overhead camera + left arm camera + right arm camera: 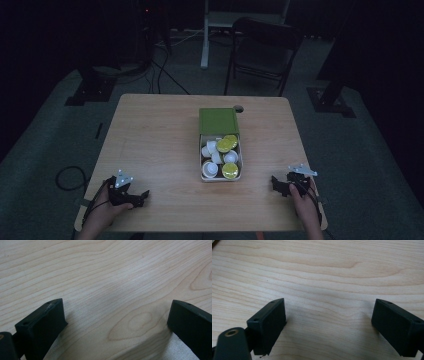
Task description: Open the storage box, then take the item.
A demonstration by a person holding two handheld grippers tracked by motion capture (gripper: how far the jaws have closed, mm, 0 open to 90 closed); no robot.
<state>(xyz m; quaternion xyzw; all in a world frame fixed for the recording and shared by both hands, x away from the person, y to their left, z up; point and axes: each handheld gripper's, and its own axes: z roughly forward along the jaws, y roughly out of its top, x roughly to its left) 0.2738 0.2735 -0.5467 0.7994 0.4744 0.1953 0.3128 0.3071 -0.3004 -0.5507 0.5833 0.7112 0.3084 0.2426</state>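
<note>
High view shows a pale wooden counter (160, 145) in a dim room, with a person's hands coming in at its near edge, each holding a gripper. At the near left corner sits the left gripper (142, 196), low on the wood, its grey plate on top and its cable trailing back under the left hand (107, 210). At the near right sits the right gripper (276, 183), held by the right hand (305, 202), its tips turned toward the middle of the counter. Between them, well apart from both, stands a box (220, 172) at the counter's centre; its green lid (218, 120) lies folded back on the far side. Inside the box lie small capsules (226, 158), some with yellow tops and some white, packed close and touching one another. Left gripper view looks down along the left gripper (115, 315): its two black jaws stand wide apart, with bare wood grain across the whole gap and nothing between them; whether their tips touch the counter I cannot tell, though their shadows fall close beneath them. Right gripper view gives the same for the right gripper (328, 315): jaws spread wide, bare wood between, nothing held. Beyond the counter, a dark chair (262, 50) stands on the floor.
</note>
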